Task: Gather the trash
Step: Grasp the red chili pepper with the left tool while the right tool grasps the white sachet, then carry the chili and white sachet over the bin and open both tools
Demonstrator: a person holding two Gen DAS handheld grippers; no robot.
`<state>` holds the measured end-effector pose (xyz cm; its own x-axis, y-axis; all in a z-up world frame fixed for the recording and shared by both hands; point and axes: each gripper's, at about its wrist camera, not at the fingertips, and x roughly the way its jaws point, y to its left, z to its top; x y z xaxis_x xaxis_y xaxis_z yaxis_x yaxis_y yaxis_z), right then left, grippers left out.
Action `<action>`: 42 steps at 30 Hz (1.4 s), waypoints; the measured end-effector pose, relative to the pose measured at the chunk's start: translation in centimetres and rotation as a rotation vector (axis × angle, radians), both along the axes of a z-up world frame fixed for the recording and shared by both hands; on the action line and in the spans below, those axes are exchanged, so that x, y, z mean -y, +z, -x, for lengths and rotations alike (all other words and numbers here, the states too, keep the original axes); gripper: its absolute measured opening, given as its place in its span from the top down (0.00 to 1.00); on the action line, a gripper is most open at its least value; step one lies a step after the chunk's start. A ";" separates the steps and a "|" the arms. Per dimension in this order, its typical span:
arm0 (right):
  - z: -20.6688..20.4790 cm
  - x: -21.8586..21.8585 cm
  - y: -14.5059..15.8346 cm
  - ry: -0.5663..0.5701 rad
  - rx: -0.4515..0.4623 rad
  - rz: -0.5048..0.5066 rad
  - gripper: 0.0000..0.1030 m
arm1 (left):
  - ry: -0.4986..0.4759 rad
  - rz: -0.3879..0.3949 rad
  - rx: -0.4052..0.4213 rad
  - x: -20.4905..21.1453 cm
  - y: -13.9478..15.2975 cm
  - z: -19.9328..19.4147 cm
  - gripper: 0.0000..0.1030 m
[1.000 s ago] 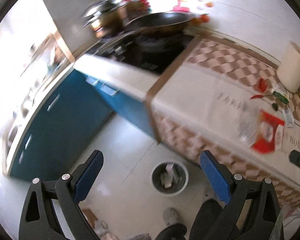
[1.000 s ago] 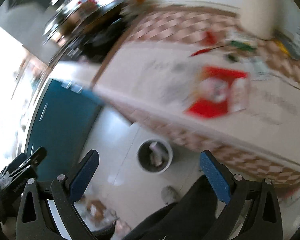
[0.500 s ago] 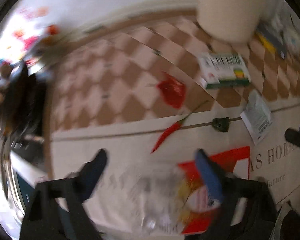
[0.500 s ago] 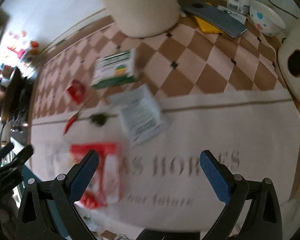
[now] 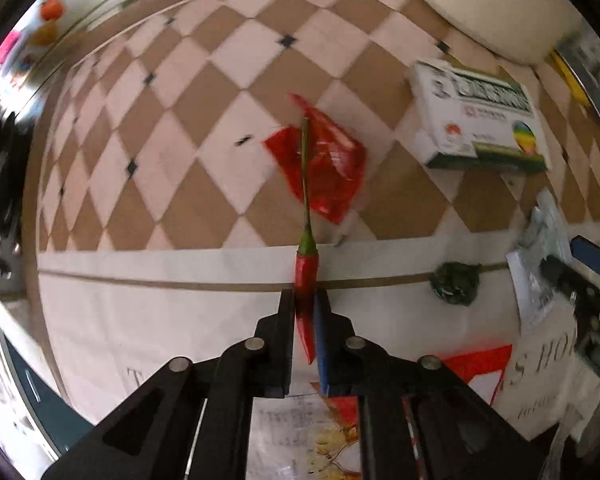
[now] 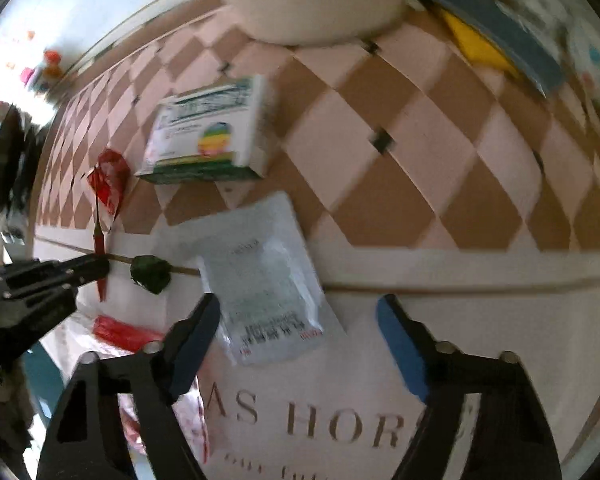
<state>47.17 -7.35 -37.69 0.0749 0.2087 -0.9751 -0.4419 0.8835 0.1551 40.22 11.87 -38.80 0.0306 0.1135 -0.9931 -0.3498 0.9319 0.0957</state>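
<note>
A red chili pepper [image 5: 306,280] is seen clamped between the closed fingers of the left gripper [image 5: 305,312], its long green stem pointing away over the checkered countertop [image 5: 204,92], its tip hanging back between the black arms. Just beyond the stem, a crumpled red wrapper [image 5: 332,164] is laid flat on the brown-and-cream tiles, with a white-and-green carton [image 5: 480,120] to its right and a cream cylindrical container [image 5: 496,4] behind that. A small dark green scrap [image 5: 456,282] is found on the printed white cloth [image 5: 160,320], near a clear printed sachet [image 6: 268,284]. The right gripper [image 6: 300,336] is held wide open above the cloth, nothing gripped, its left blue pad poised at the sachet's near-left edge; contact cannot be told. A red-and-white snack packet [image 5: 476,372] is partly hidden beneath the left gripper's frame. From the right wrist view, the pepper is shown pinched at the far left, beside the green scrap.
</note>
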 end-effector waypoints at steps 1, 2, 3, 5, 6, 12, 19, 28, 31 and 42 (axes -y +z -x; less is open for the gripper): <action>0.1 -0.5 0.1 0.016 0.036 0.027 0.51 | 0.023 -0.007 0.007 -0.2 0.3 0.3 0.94; 0.3 -1.1 0.2 0.030 0.091 0.056 0.60 | 0.049 -0.017 0.017 -0.4 0.6 0.6 0.94; 0.4 -1.5 0.2 0.036 0.121 0.075 0.81 | 0.073 -0.028 0.029 -0.6 1.1 1.1 0.94; 0.4 -1.8 0.2 0.039 0.151 0.067 0.88 | 0.117 -0.049 0.060 -1.0 2.5 2.1 0.94; 0.4 -1.7 0.2 0.038 0.152 0.056 0.94 | 0.133 -0.058 0.072 -1.2 3.1 2.5 0.94; 0.8 0.6 3.1 -0.015 0.174 -0.026 0.96 | 0.240 -0.154 0.192 -0.8 8.7 6.2 0.94; 3.4 2.4 8.8 -0.027 0.256 -0.098 1.00 | 0.321 -0.197 0.315 1.7 13.1 11.5 0.94; 12.7 2.4 14.5 0.007 0.320 -0.182 1.00 | 0.378 -0.218 0.439 1.5 15.9 23.3 0.94; 17.3 1.9 16.1 0.046 0.338 -0.205 1.00 | 0.406 -0.214 0.464 1.7 16.2 27.5 0.94; 33.4 -2.1 12.6 0.197 0.227 -0.215 1.00 | 0.525 -0.099 0.360 0.6 9.5 41.7 0.94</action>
